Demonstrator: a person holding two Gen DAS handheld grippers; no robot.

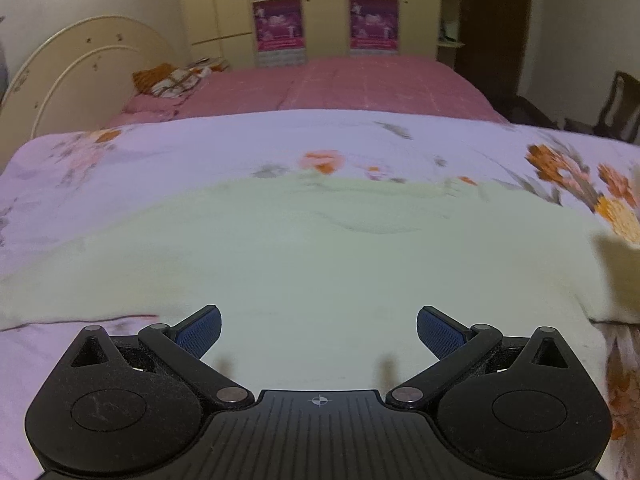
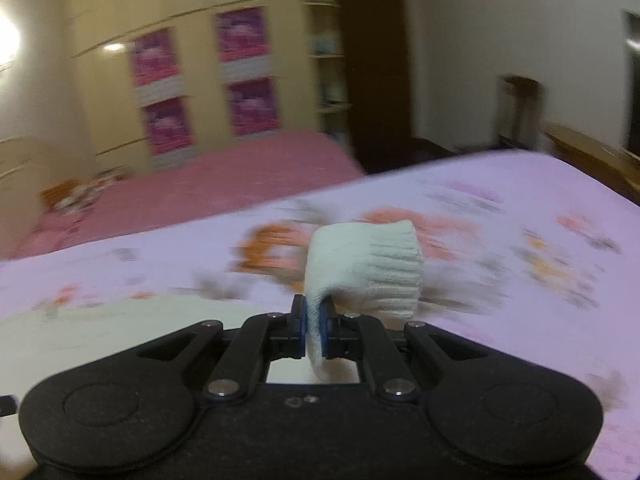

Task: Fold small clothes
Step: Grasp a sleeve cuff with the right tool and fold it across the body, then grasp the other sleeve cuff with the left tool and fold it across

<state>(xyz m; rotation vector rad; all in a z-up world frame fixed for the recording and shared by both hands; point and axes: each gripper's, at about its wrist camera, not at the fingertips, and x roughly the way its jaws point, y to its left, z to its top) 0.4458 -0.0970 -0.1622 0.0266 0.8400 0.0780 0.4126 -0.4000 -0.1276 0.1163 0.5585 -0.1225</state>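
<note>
A pale cream knitted garment (image 1: 320, 260) lies spread flat on the lilac floral bedsheet (image 1: 200, 152). My left gripper (image 1: 319, 334) is open and empty, low over the garment's near part, with its blue pads (image 1: 200, 330) wide apart. My right gripper (image 2: 314, 320) is shut on a ribbed cuff of the garment (image 2: 372, 268) and holds it lifted above the sheet (image 2: 520, 220). The lifted cuff shows at the right edge of the left wrist view (image 1: 624, 272). The rest of the garment lies at lower left in the right wrist view (image 2: 120, 320).
A second bed with a pink cover (image 1: 340, 84) stands beyond, with a crumpled orange-and-white cloth (image 1: 172, 76) near its cream headboard (image 1: 80, 68). A yellow wardrobe with pink posters (image 1: 324, 12) lines the far wall. A dark chair (image 1: 616, 108) stands at the right.
</note>
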